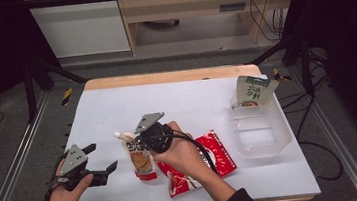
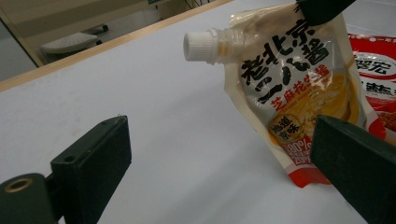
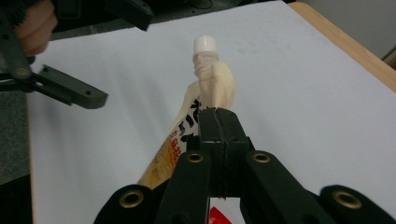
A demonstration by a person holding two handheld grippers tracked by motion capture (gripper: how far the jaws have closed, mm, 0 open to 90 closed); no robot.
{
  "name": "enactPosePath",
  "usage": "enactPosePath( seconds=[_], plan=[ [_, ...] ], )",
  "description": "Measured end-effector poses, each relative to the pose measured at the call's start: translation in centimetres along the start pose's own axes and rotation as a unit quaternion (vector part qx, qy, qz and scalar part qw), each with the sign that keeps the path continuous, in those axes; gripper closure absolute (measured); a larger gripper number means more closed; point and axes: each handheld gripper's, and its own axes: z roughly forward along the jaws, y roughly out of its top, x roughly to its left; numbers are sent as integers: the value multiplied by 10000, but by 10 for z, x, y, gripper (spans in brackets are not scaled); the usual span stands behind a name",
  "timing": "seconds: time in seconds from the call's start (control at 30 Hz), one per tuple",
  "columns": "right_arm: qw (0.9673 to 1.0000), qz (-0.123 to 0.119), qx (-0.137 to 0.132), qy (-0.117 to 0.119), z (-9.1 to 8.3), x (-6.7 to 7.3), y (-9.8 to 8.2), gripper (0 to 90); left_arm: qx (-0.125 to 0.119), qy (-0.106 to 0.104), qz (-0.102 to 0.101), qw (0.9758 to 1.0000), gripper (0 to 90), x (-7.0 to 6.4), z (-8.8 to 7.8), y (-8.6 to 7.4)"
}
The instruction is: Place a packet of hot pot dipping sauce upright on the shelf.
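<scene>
So the right tongs [image 3: 217, 122] are clamped on just the top edge of the sauce pouch [image 2: 299, 88], near the front edge of the bench [image 1: 191, 96], its bottom about level with the bench surface. That pinch is thin, so I'd guess the pouch could swing or slip out. The left tongs [image 1: 103, 161] are wide open beside it, holding nothing, while the red packet [image 1: 217, 152] lies close enough to get dragged.

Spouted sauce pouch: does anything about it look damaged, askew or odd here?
No spill or tear shows. The spouted sauce pouch hangs tilted, its top edge pinched and creased in the right claw, bottom corner near the white table. The left claw stands open beside it.
</scene>
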Motion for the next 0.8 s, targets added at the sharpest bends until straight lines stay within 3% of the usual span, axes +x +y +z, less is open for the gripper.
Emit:
enactPosePath(
  seconds=[0.27, 0.47, 0.8],
  plan=[
    [9996, -204, -85, 154, -10, 8, 13, 900, -22, -100, 1, 9999, 51, 0, -2, 11],
    [9996, -143, -217, 149, -25, 0, 24, 900, 10, -200, 74, 9998, 51, 0, -3, 23],
    [9990, -166, -364, 181, -54, -7, 27, 900, 323, -526, 403, 9973, 46, -3, 4, 49]
  ],
)
